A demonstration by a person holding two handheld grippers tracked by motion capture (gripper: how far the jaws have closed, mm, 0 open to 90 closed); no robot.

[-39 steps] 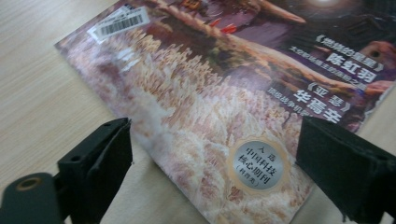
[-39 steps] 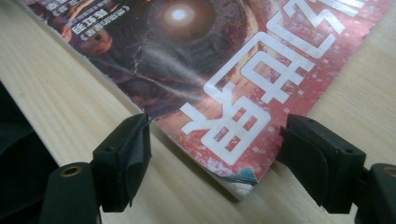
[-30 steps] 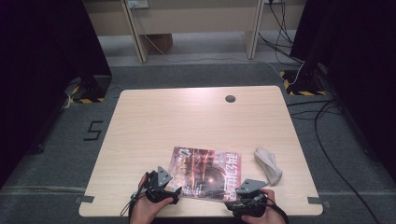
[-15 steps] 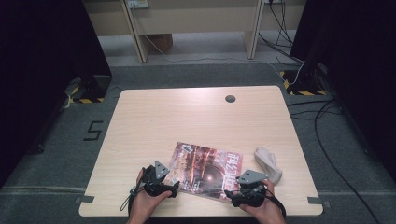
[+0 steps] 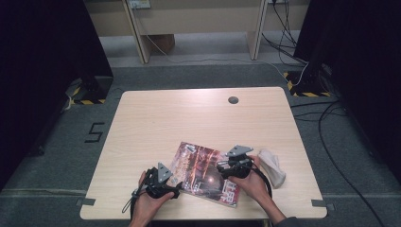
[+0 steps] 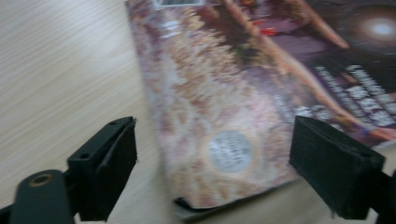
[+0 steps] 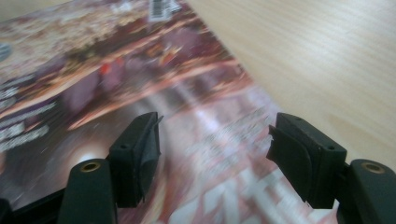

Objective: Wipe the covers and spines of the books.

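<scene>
Right gripper view: magazine (image 7: 140, 93) cover blurred, print illegible, edges cut off.

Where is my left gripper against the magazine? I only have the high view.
Observer: The left gripper has open jaws straddling the magazine's near corner; neither pad touches the cover. They have just been closing a little.
Operator: And the right one?
Observer: The right gripper is also open, jaws hanging over the cover with nothing pinched between them.
Operator: Any detail on that corner?
Observer: A round silver sticker sits on the cover between the left jaws, and the corner lifts slightly off the table.
</scene>
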